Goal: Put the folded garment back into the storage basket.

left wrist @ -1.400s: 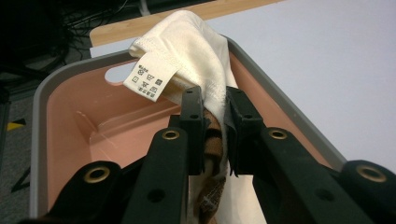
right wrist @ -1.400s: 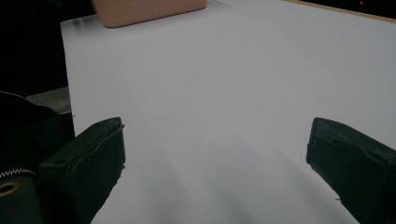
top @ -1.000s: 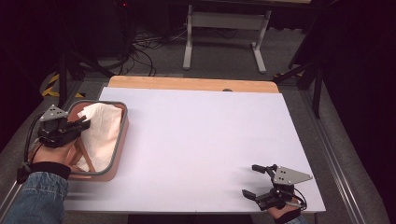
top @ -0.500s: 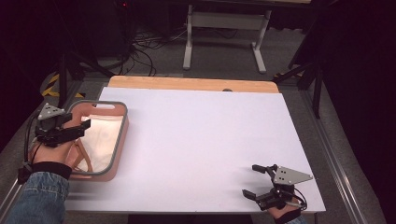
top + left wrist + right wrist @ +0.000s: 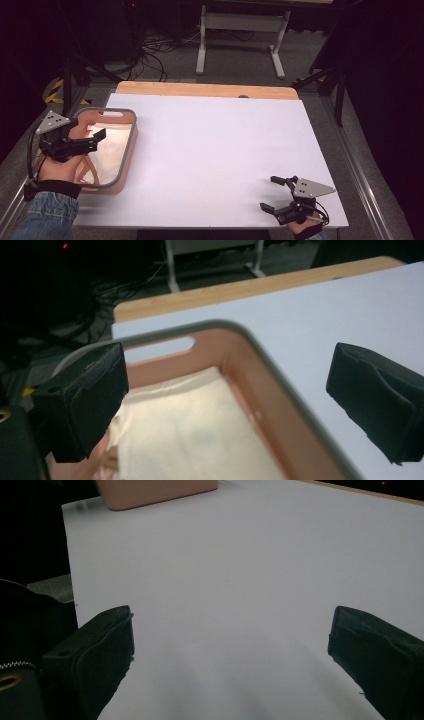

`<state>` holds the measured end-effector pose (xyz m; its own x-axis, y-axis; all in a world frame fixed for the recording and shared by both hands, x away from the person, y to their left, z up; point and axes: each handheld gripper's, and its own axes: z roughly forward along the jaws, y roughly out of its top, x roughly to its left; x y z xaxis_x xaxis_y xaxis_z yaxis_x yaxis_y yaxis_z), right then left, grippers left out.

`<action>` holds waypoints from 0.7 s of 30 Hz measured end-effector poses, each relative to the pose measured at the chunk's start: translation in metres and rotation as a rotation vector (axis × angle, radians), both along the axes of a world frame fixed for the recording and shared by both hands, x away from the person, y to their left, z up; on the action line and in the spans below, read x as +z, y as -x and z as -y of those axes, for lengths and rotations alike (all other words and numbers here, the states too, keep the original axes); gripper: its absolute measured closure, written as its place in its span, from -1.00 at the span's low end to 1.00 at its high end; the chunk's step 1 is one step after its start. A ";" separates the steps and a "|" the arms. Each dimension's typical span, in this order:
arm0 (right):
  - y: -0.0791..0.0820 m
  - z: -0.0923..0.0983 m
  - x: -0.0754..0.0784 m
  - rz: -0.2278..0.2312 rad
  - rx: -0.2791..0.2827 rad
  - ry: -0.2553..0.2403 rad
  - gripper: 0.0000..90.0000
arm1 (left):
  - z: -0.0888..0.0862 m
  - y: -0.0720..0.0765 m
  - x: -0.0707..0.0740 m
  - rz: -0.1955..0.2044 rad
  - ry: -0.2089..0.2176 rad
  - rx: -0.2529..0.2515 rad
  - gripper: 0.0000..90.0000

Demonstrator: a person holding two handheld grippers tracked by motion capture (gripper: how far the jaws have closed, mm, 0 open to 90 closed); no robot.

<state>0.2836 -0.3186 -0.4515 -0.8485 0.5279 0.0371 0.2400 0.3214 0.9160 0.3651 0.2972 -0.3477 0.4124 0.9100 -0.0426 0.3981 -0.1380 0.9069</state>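
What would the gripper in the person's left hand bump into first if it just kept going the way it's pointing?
Probably the pink tray's far wall: the left gripper, jaws open, aims over the cream cloth toward it, though depth is unclear.

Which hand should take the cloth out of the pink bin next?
Left. The left gripper hangs open right over the cloth in the bin; the right gripper sits across the table.

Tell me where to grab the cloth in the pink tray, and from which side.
Probably best to take the cloth at its far edge, near the tray's handle slot, coming straight down from above. It lies flat on the tray floor with walls all round, so a sideways approach is blocked. The left claw hangs open over it, nothing between its jaws.
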 end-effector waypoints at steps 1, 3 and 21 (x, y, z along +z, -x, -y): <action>0.000 0.000 0.000 0.001 -0.001 0.000 -0.89 | 0.004 0.003 0.003 0.020 0.006 -0.020 -0.91; 0.000 0.000 0.000 0.002 0.000 0.000 -0.89 | 0.012 0.008 0.008 0.054 0.016 -0.064 -0.91; 0.001 0.002 0.002 0.008 -0.002 -0.009 -0.89 | 0.063 0.031 0.029 0.172 0.108 -0.307 -0.92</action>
<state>0.2828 -0.3203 -0.4497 -0.8479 0.5290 0.0352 0.2333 0.3127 0.9207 0.3346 0.2340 -0.3191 0.6754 0.7365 -0.0378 0.1930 -0.1270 0.9730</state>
